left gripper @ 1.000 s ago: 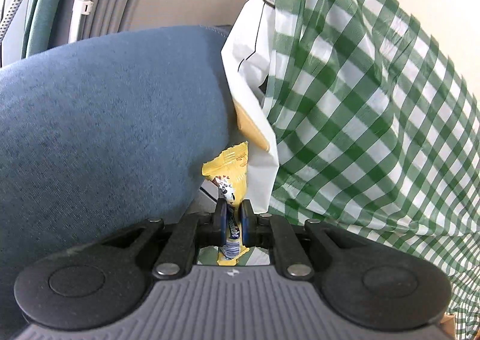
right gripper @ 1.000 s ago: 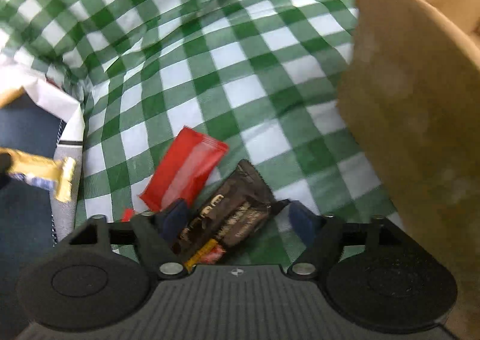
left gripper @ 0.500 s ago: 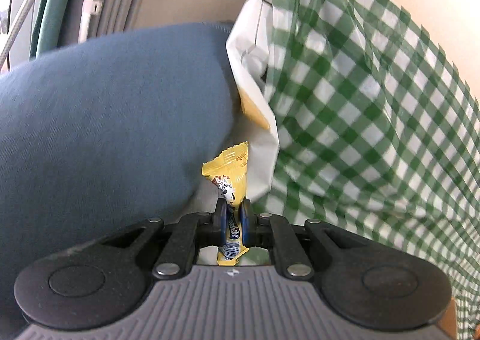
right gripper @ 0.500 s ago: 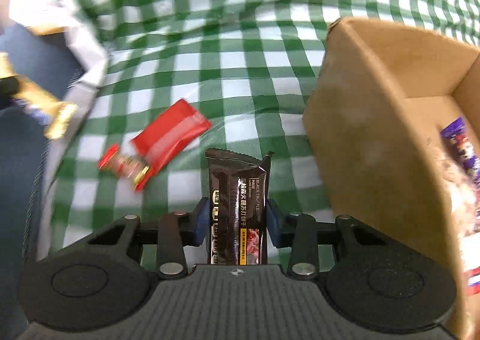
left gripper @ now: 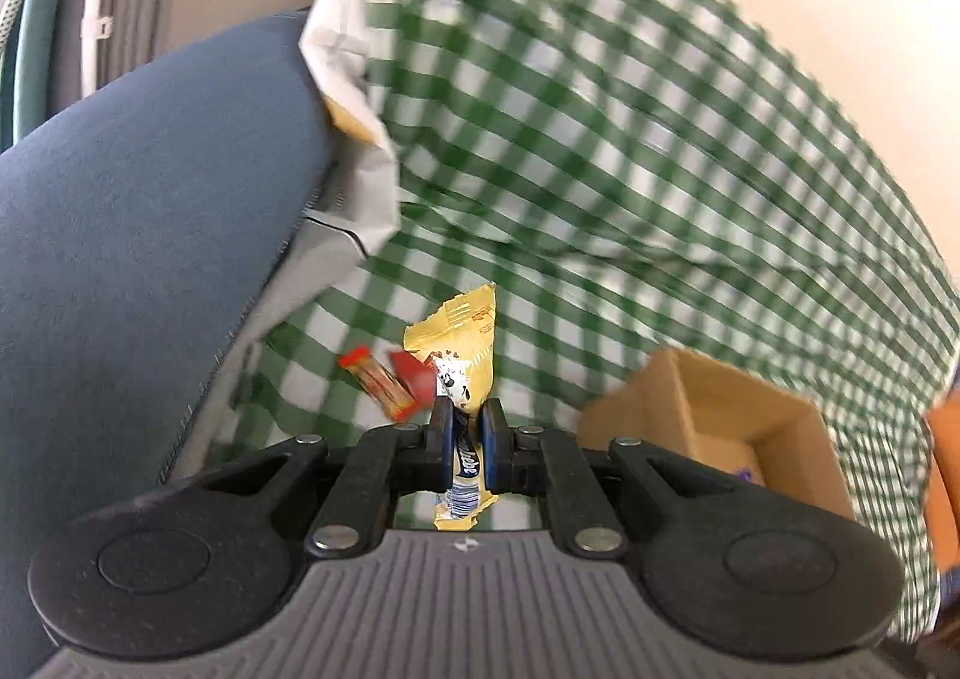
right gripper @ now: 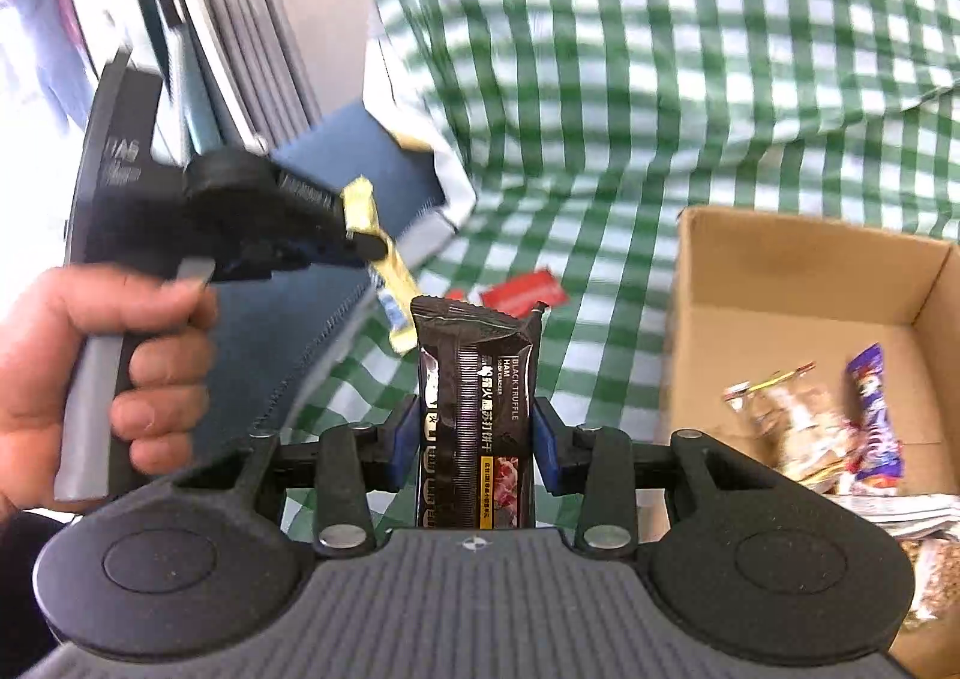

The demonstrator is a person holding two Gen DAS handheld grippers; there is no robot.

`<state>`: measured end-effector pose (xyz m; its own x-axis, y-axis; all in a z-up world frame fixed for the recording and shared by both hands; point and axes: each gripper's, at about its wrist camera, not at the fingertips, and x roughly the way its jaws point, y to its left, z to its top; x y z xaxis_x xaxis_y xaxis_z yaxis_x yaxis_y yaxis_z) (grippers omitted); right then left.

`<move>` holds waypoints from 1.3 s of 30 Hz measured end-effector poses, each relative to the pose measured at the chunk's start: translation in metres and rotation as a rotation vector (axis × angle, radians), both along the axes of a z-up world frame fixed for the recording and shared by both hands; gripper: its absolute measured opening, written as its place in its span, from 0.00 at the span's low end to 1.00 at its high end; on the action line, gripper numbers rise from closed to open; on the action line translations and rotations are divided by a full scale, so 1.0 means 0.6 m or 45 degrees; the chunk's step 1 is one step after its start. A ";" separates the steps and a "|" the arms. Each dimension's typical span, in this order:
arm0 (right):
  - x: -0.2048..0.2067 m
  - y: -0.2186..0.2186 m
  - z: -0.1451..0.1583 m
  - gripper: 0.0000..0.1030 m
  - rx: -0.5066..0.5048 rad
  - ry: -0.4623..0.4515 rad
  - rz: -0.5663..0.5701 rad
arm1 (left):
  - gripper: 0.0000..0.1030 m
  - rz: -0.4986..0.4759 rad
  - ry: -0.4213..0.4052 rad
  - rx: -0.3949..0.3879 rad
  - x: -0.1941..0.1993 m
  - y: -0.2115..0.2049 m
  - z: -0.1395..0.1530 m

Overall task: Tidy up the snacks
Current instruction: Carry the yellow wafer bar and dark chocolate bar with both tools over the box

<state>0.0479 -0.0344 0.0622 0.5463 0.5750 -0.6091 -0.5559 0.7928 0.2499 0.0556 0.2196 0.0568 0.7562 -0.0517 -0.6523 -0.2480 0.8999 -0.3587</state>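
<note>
Left of the box (right gripper: 804, 283), the right claw (right gripper: 474, 445) gripped a black packet (right gripper: 474, 379); the left claw (left gripper: 462, 439) pinched a yellow wrapper (left gripper: 459, 343); a red packet (right gripper: 525, 292) lay near the box's left wall.

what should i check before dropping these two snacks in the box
1. Left tongs clamped on the yellow packet: ok.
2. Right tongs clamped on the black cracker pack: ok.
3. Cardboard box open at the top, with bare floor showing: ok.
4. Either snack already above the box opening: not ok, both are off to its left.
5. Red wrappers on the checked cloth yet to be collected: not ok.
6. Grips firm enough not to slip: cannot tell.
</note>
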 end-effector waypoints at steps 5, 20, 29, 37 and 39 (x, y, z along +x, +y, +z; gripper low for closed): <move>-0.022 -0.068 0.039 0.40 0.093 -0.071 -0.041 | 0.09 -0.098 0.012 0.195 -0.041 -0.066 -0.032; -0.054 -0.201 -0.008 0.40 0.312 -0.167 -0.218 | 0.09 -0.130 -0.192 0.322 -0.037 -0.118 -0.004; -0.053 -0.239 -0.014 0.40 0.326 -0.166 -0.358 | 0.09 -0.153 -0.254 0.328 -0.035 -0.136 0.006; -0.051 -0.271 -0.014 0.40 0.301 -0.210 -0.545 | 0.09 -0.212 -0.406 0.344 -0.053 -0.165 0.028; -0.053 -0.276 -0.014 0.40 0.269 -0.241 -0.601 | 0.09 -0.227 -0.431 0.336 -0.056 -0.171 0.031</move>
